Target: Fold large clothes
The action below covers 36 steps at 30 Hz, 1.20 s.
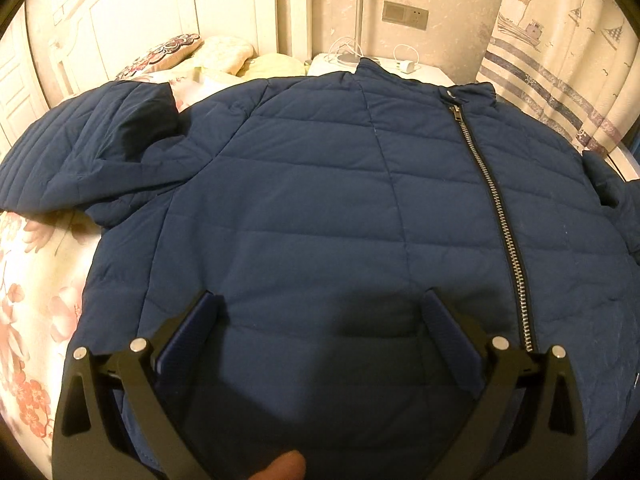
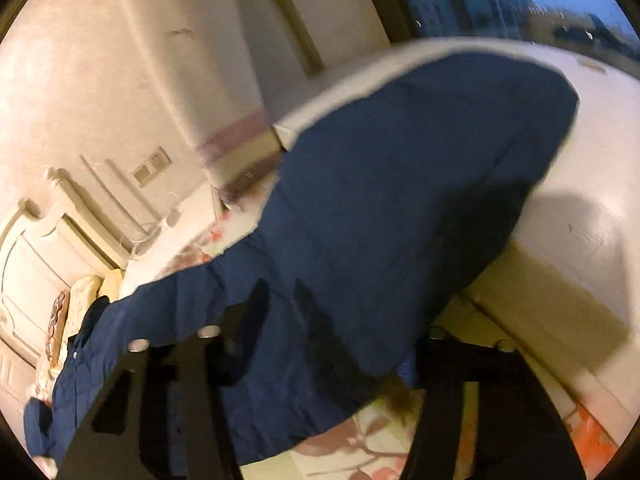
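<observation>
Hovering agape over the zipped jacket (image 1: 320, 184), left tongs (image 1: 320, 312); right tongs (image 2: 332, 320), blurred, pinching its sleeve (image 2: 400, 200), seen only there.

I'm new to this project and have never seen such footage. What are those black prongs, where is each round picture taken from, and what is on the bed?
No robot here: a person holds a two-finger gripper in each hand, with a wide-angle camera on each looking along its fingers. That is why the pictures are round and bent.

The left wrist picture shows the left gripper, its black fingers wide open above the hem of a dark blue quilted padded jacket. The jacket lies front up, its metal zipper closed, on a bed with a floral sheet. A fingertip shows at the bottom edge.

The right wrist picture is tilted and blurred. The right gripper has part of the same jacket, likely a sleeve, between its fingers; whether they actually pinch it I cannot tell.
</observation>
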Tool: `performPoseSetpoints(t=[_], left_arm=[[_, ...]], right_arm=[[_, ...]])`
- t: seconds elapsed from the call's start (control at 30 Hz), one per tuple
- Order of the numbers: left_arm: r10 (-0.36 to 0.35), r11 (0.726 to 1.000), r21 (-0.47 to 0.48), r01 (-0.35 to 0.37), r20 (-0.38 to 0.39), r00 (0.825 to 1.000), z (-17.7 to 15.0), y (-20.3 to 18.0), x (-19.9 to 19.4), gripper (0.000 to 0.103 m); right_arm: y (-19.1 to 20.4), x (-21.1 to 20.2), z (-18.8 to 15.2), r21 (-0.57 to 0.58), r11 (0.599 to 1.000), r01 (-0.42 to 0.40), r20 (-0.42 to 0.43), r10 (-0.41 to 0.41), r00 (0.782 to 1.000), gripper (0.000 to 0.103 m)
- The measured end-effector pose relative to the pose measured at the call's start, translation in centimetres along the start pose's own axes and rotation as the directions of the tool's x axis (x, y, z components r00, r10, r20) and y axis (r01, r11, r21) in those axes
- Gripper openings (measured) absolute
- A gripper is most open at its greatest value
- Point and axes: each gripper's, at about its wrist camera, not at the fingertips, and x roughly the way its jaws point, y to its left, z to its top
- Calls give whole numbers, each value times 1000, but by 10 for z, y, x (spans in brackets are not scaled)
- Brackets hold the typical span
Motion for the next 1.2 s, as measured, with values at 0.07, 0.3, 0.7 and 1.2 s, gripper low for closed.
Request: performPoseSetpoints(t=[0.07,0.3,0.7,1.2], left_arm=[[0,1000,0,0,0,1000,0,0,0,101],[-1,1000,-1,1,0,1000,1,0,1,101],[-35,999,-15,35,12,999,1,5,-2,101],[-65,997,30,67,-54,996,16,-31,-18,85]], right_arm=[[21,-13,3,-75,997,5,71,1,997,41],[186,-71,-17,-528,833,-166,101,255,962,41],[314,-21,-194,-702,505,-502,-510,135,850,86],[119,-96,-166,-121,894,-431,-358,365,859,77]])
